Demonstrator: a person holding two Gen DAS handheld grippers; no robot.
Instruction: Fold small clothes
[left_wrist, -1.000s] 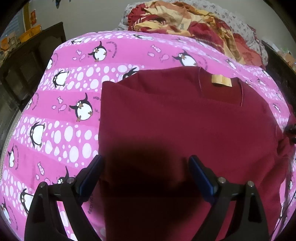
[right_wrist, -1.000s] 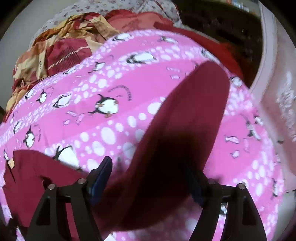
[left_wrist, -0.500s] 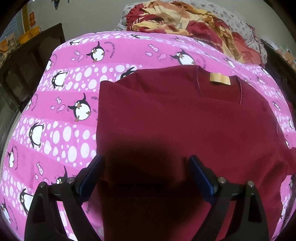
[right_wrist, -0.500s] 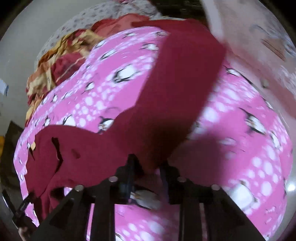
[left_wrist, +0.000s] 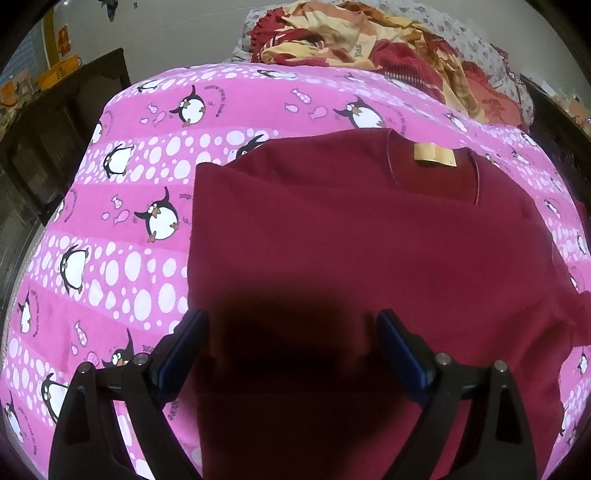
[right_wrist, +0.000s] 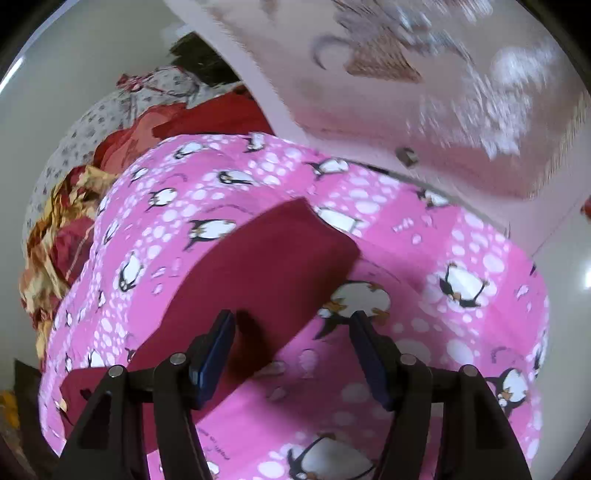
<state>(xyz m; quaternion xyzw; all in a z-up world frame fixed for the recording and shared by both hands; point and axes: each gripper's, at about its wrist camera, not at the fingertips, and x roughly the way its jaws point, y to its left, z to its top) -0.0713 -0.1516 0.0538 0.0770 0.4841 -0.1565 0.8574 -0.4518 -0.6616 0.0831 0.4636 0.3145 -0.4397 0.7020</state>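
A dark red shirt (left_wrist: 351, 251) lies flat on the pink penguin-print sheet (left_wrist: 140, 206), collar and tan label (left_wrist: 434, 153) at the far side. My left gripper (left_wrist: 291, 343) is open and empty, hovering over the shirt's near part, its left finger at the shirt's left edge. In the right wrist view the shirt's sleeve (right_wrist: 266, 273) stretches out over the sheet (right_wrist: 461, 332). My right gripper (right_wrist: 291, 350) is open and empty just above the sleeve, whose near edge lies between the fingers.
A heap of red, yellow and grey patterned bedding (left_wrist: 388, 48) lies at the far end of the bed. Dark furniture (left_wrist: 48, 122) stands to the left. A pink patterned panel (right_wrist: 424, 92) rises beside the bed on the right.
My right gripper had closed on the sleeve half a second ago; it has now opened and let it go, and its view has swung. The left gripper has barely moved.
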